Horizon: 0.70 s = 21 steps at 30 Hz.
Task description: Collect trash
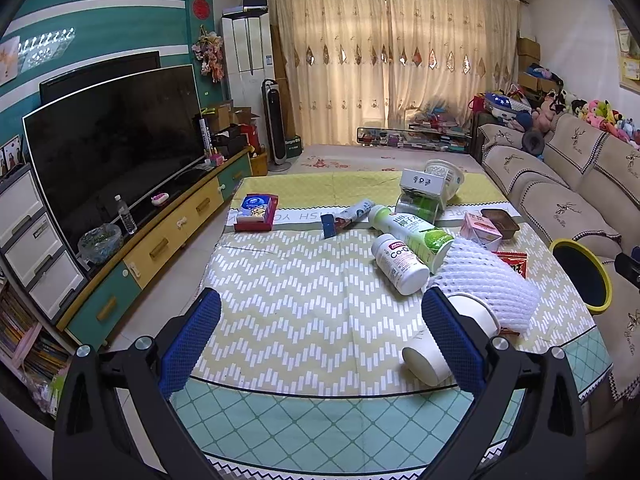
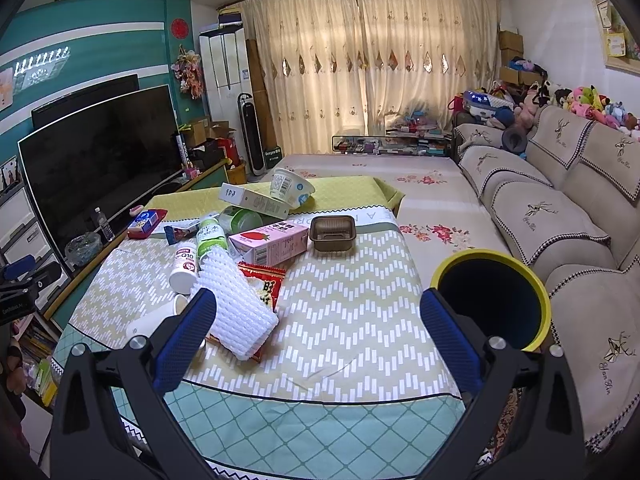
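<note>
Left wrist view
- left gripper (image 1: 320, 336): jaws spread wide, nothing between the blue pads, hanging over a bare patch of the zigzag tablecloth (image 1: 304, 280)
- paper cup (image 1: 448, 340): tipped on its side, partly hidden behind the right-hand finger, can't tell if they touch
- foam fruit net (image 1: 486, 276): white mesh sleeve lying just beyond the cup
- supplement bottle (image 1: 400, 264): white, on its side, right beside a green-labelled drink bottle (image 1: 412, 232)
- pink milk carton (image 1: 480, 232): next to a brown plastic tray (image 1: 500, 222)
- further back: a red-and-blue box (image 1: 256, 212), a snack wrapper (image 1: 352, 218), a white box (image 1: 426, 184) leaning on a yogurt tub (image 1: 444, 174)
- trash bin (image 1: 582, 276): yellow rim, dark inside, off the table's right edge by the sofa (image 1: 560, 184)

Right wrist view
- right gripper (image 2: 318, 340): also wide open and empty, over the cloth
- trash bin (image 2: 494, 296): just behind the right-hand finger
- foam fruit net (image 2: 236, 304): beside the left-hand finger, lying over a red snack packet (image 2: 266, 280)
- pink milk carton (image 2: 272, 242): on its side beside the brown tray (image 2: 333, 232)
- TV (image 2: 100, 160): off to the left
</note>
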Motion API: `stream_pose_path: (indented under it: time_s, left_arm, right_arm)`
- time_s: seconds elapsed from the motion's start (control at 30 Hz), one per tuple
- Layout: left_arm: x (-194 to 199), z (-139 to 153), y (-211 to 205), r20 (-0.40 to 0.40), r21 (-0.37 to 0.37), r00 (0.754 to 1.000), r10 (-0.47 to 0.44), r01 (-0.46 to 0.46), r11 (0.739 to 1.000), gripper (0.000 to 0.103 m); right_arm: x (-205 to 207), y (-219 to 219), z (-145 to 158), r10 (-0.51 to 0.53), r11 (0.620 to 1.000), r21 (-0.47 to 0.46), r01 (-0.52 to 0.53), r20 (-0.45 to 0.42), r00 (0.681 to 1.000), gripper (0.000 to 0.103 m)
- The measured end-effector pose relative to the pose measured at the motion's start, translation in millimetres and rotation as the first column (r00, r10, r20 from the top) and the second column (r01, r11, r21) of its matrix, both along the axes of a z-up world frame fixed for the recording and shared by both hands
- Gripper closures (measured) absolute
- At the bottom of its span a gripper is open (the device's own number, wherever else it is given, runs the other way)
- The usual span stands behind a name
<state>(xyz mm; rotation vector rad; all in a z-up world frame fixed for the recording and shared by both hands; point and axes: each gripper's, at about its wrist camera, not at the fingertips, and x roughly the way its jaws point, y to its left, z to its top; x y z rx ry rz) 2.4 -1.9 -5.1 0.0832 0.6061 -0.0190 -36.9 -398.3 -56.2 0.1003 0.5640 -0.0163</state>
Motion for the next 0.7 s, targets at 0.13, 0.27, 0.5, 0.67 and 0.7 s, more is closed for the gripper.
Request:
stream_pose_path:
  time_s: [0.13, 0.27, 0.5, 0.67, 0.7]
  left_arm:
    - [1.9, 0.5, -2.8, 0.0, 0.002, 1.0, -0.005, 0.005, 1.0, 0.004]
    - [2.4, 0.5, -2.6, 0.0, -0.001, 1.0, -0.008, 0.008, 1.0, 0.004]
    - [2.9, 1.5, -4.3, -0.005, -0.004, 1.0, -0.013, 0.013, 1.0, 0.004]
    - [4.2, 0.9, -6.4, -0.009, -0.006, 1.0, -0.018, 0.018, 1.0, 0.004]
    - [3.7, 0.5, -6.4, -0.007, -0.005, 1.0, -0.017, 0.017, 1.0, 0.004]
  right_arm:
    - [2.7, -2.2, -3.7, 0.0, 1.0, 0.005, 0.0, -0.007, 1.0, 0.006]
    - [3.7, -3.0, -6.0, 0.0, 1.0, 0.009, 0.0, -0.009, 1.0, 0.006]
    - [4.3, -2.7, -5.9, -0.002, 1.0, 0.007, 0.002, -0.011, 1.0, 0.006]
    - [4.8, -2.8, -6.4, 0.0, 1.0, 0.009, 0.0, -0.013, 1.0, 0.006]
    - [4.9, -2.8, -6.5, 0.0, 1.0, 0.01, 0.0, -0.013, 1.0, 0.006]
